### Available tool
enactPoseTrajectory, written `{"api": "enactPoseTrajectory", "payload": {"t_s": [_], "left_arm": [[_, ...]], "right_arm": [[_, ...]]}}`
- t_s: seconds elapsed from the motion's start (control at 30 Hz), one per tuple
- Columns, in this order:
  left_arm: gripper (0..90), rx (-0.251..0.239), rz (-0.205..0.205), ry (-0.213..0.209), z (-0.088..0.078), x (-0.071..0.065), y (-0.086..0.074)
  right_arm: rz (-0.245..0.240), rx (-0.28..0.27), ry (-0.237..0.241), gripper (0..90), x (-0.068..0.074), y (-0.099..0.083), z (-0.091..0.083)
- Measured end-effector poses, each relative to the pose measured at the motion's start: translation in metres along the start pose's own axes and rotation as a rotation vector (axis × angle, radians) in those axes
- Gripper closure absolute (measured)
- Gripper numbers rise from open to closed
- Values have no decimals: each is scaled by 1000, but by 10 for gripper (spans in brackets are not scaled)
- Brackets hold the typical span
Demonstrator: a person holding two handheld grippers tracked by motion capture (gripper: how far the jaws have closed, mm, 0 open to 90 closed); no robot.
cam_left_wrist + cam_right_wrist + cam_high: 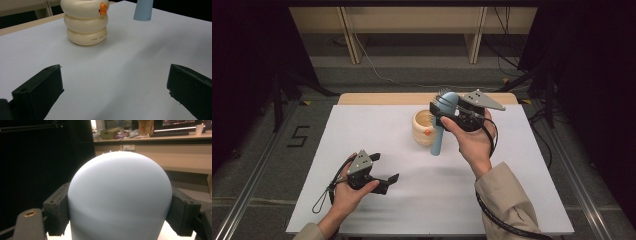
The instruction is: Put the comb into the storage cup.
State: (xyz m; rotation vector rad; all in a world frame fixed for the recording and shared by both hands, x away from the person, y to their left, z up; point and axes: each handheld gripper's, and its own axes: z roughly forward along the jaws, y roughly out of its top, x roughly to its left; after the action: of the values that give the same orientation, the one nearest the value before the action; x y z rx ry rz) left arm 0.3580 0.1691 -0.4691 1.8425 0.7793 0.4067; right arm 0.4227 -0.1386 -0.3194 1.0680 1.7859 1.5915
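Right hand-held gripper [447,111] clamping blue brush [443,127], bristles mostly hidden, left hand-held gripper [388,183] released, cream cup [424,128] partly covered

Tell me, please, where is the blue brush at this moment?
In the high view the blue brush is right of centre, clamped in the right tool above the table, just right of the cream cup.

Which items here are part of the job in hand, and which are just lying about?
In the job:
- blue brush, clamped by its head in the right claw
- cream ringed cup with an orange mark, standing on the white table beside the brush handle

Lying about:
- left claw, open and holding nothing
- cables on the floor beyond the table
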Motion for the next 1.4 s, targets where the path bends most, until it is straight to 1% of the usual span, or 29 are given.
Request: {"api": "enactPoseTrajectory", "payload": {"t_s": [0.33,0.7,0.9,1.4], "left_arm": [[0,-4,8,1,-1,0,1],[0,-8,1,6,-3,1,1],[0,-9,-1,7,-3,1,0],[0,-11,-2,10,-4,3,0]], "right_arm": [[-3,-5,-5,201,0,3,3],[4,1,-8,202,1,2,10],[0,5,-8,202,0,4,15],[1,-7,-9,202,1,12,18]]}}
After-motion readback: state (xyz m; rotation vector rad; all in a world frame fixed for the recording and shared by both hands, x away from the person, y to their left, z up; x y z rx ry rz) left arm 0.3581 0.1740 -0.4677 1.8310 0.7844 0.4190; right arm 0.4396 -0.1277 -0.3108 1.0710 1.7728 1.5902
